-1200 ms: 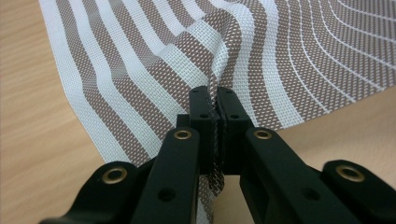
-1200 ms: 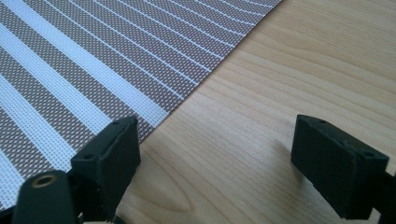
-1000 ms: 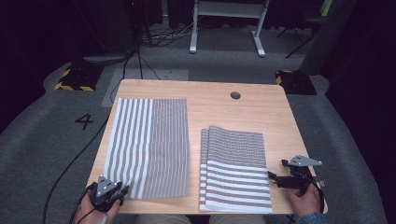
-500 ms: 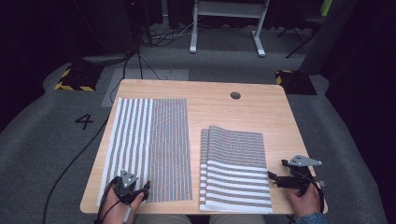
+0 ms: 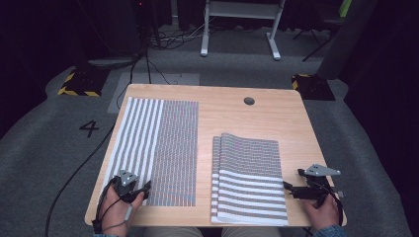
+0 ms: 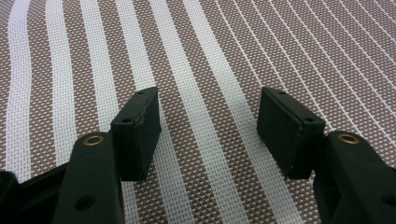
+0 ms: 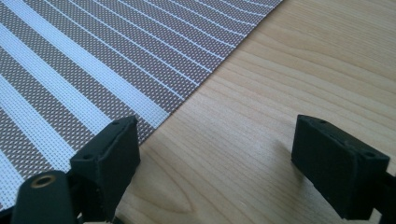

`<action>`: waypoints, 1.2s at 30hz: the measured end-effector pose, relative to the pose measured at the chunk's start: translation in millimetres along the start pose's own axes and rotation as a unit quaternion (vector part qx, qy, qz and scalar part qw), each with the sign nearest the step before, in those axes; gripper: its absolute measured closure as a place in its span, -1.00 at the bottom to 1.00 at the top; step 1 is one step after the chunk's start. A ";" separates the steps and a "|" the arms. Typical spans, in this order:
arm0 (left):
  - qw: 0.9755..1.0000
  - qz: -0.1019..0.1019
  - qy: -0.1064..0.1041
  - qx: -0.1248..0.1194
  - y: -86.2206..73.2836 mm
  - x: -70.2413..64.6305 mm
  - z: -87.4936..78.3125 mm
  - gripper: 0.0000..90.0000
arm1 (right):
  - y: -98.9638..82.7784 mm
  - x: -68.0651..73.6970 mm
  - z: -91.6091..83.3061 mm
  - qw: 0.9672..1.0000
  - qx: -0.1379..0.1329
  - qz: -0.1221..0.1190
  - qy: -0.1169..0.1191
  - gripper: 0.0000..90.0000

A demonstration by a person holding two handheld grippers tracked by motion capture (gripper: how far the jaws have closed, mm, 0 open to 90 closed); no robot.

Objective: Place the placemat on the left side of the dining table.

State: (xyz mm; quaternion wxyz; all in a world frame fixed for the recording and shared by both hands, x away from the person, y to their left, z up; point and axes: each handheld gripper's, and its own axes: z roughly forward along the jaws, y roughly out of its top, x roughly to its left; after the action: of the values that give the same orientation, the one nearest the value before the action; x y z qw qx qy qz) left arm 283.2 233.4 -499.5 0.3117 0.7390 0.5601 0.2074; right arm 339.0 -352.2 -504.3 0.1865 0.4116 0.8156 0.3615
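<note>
My left gripper [image 5: 141, 189] sits over the near left corner of the flat striped mat [image 5: 158, 148], jaws spread wide with nothing between them. In the left gripper view both pads [image 6: 137, 130] hang over the weave, broad white stripes running away between and ahead of them, with mat on every side of the gripper [image 6: 210, 133]. My left hand [image 5: 118, 210] is at the table's [image 5: 237, 118] near edge.

My right gripper [image 5: 291, 188] rests just off the right edge of the folded striped mat [image 5: 249, 177], jaws also wide and empty. In the right gripper view [image 7: 215, 158] the left pad overlaps the mat's edge [image 7: 93, 70], which runs diagonally away from it; the right pad stands over bare wood [image 7: 289, 74], and open wood lies between the pads and ahead.

Between the two mats I see a narrow strip of bare table. Beyond the folded mat, the far right of the table is open up to a small round hole [image 5: 249, 100].
</note>
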 end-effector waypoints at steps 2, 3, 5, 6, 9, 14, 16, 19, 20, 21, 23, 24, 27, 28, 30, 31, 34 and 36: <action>1.000 -0.003 0.004 0.001 0.9 0.3 0.5 -0.12 | -0.1 0.2 0.2 1.000 -0.001 0.001 0.000 -0.66; 1.000 -0.003 0.004 0.001 0.9 0.3 0.5 -0.12 | -0.1 0.2 0.2 1.000 -0.001 0.001 0.000 -0.66; 1.000 -0.004 0.008 -0.002 0.2 -0.8 0.9 -0.12 | 0.1 -0.1 -0.3 1.000 0.002 -0.001 0.000 -0.66; 1.000 -0.009 0.009 -0.005 -0.6 -1.4 1.0 -0.12 | 0.0 0.0 -0.2 1.000 0.001 0.000 0.000 -0.66; 1.000 -0.011 0.010 -0.008 -2.8 -2.8 -0.2 -0.12 | -0.1 0.1 0.1 1.000 0.000 0.000 0.000 -0.66; 1.000 -0.011 0.010 0.007 -6.2 -3.9 -7.9 -0.12 | -0.1 0.0 0.1 1.000 0.000 0.000 0.000 -0.66; 1.000 -0.014 0.010 0.007 -6.6 -4.4 -8.0 -0.13 | 0.0 0.0 0.0 1.000 0.000 0.000 0.001 -0.66; 1.000 -0.009 0.017 0.019 -5.8 -6.4 -10.4 -0.13 | -0.1 0.1 0.1 1.000 -0.001 -0.002 0.001 -0.66; 0.999 -0.010 0.022 0.031 -4.9 -9.5 -12.6 -0.18 | -0.1 0.1 0.1 1.000 -0.001 -0.002 0.002 -0.66; 0.999 0.003 0.029 0.038 -4.0 -13.9 -15.8 -0.26 | -0.1 0.1 0.1 1.000 -0.001 -0.002 0.002 -0.66; 0.999 0.019 0.031 0.027 -2.8 -21.2 -19.7 -0.28 | 0.0 0.0 0.2 1.000 -0.001 -0.002 0.002 -0.66; 0.999 0.028 0.020 0.018 -0.2 -30.9 -23.3 -0.29 | -0.1 0.1 0.1 1.000 -0.001 -0.002 0.002 -0.66; 0.999 0.037 0.011 0.008 2.7 -41.7 -25.1 -0.30 | -0.1 0.2 0.1 1.000 -0.001 -0.002 0.002 -0.66; 0.999 0.049 0.007 0.007 4.5 -46.2 -26.2 -0.31 | 0.1 0.0 -0.5 1.000 0.002 -0.004 0.002 -0.66; 0.998 0.061 -0.010 -0.005 7.9 -61.0 -30.2 -0.32 | 0.0 0.1 -0.6 1.000 0.002 -0.004 0.002 -0.66; 0.998 0.061 -0.010 -0.005 7.9 -61.0 -30.2 -0.32 | 0.0 0.1 -0.6 1.000 0.002 -0.004 0.002 -0.66; 0.996 0.081 -0.033 -0.015 11.5 -79.2 -35.8 -0.32 | 0.0 0.1 -0.6 1.000 0.002 -0.004 0.002 -0.66; 0.995 0.090 -0.043 -0.018 13.0 -86.1 -36.8 -0.33 | 0.0 0.1 -0.6 1.000 0.002 -0.004 0.002 -0.66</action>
State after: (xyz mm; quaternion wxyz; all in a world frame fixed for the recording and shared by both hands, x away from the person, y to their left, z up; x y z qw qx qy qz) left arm 243.5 157.0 -460.3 0.3287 0.7888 0.4736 0.2131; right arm 338.7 -352.4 -503.9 0.1855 0.4083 0.8182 0.3599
